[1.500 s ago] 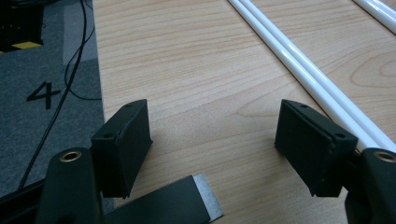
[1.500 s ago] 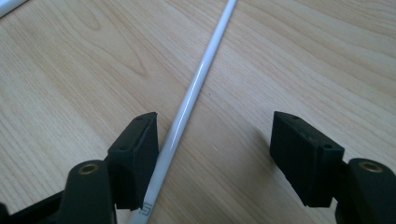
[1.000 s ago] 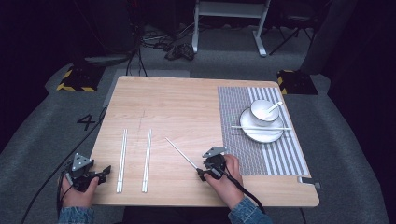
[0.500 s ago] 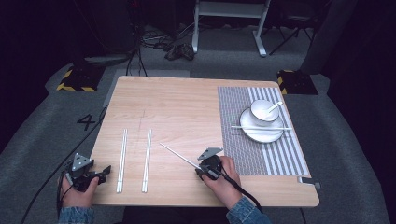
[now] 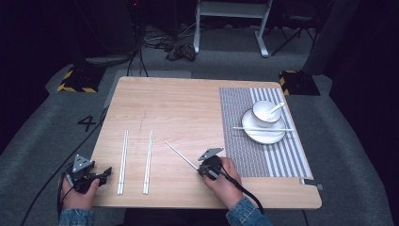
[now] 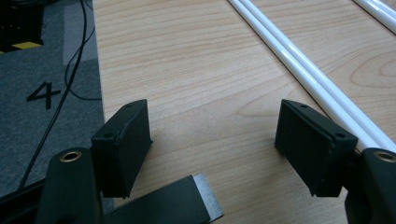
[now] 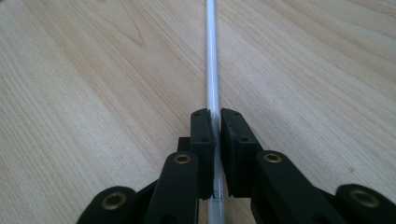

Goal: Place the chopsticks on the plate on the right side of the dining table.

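The white chopstick [image 7: 211, 56], a thin glossy rod, lies near the wooden table's [image 5: 188, 103] near edge, pinched between the right gripper's [image 7: 215, 122] flat black pads, which have just been closing. The left gripper [image 6: 215, 140] rests unclenched at the near left.

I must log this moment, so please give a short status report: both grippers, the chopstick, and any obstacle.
Right gripper shut on single chopstick, jaws just closed. Left gripper open, holding nothing. Two chopstick pairs lie apart to the left; nothing in the way.
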The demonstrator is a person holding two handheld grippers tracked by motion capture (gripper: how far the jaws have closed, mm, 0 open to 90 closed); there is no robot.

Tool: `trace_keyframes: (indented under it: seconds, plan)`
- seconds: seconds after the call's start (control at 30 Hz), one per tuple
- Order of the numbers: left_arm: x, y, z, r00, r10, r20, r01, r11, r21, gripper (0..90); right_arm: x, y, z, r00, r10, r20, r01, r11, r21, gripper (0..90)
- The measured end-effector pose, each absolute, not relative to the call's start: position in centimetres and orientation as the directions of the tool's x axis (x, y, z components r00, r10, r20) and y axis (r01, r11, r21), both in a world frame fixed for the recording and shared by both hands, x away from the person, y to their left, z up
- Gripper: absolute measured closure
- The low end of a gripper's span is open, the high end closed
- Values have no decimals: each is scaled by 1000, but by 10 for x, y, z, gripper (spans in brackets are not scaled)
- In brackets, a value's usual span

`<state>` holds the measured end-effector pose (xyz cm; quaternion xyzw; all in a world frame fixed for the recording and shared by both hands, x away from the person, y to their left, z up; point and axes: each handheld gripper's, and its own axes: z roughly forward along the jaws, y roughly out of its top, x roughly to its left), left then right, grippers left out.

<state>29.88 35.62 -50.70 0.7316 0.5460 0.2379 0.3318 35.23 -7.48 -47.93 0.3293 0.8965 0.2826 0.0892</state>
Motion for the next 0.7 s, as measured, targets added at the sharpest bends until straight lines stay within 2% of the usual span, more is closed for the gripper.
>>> trace_keyframes:
  seconds: [0.1, 0.23, 0.7]
  plan:
    - [299, 356, -507, 291, 957, -14, 641, -185, 745, 265, 353, -73, -478, -767, 642, 19, 543, 632, 553, 840]
    - [299, 356, -507, 292, 956, -13, 640, -185, 746, 265, 360, -72, -476, -756, 651, 63, 583, 627, 517, 841]
    - [299, 356, -507, 293, 956, -13, 639, -185, 746, 265, 357, -72, -476, -735, 675, 59, 597, 603, 529, 848]
